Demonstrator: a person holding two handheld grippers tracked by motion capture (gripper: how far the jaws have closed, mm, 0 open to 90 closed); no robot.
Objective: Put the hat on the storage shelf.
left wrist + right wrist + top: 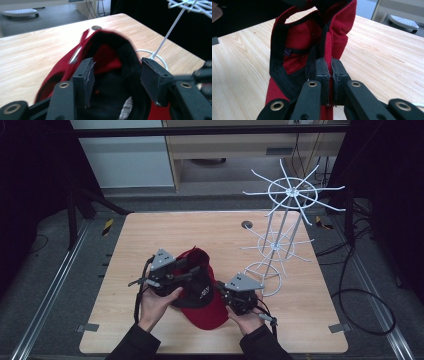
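Observation:
A red cap (207, 312) with a black lining lies at the front middle of the wooden table (165, 230), opening turned up. My left gripper (189, 273) reaches into it from the left. In the left gripper view that gripper (120, 77) is open, its fingers (86, 78) straddling the black inner rim of the cap (107, 52) without closing on it. My right gripper (221, 289) holds the cap's right side. In the right gripper view this gripper (330, 70) is shut on a red edge of the cap (299, 35), which stands up in front of it.
A white wire rack (280, 245) with radiating prongs stands on the table's right half, its base ring (265, 280) just right of my right gripper. A round cable hole (247, 225) lies at the back. The rack's stem (172, 27) rises beyond the cap.

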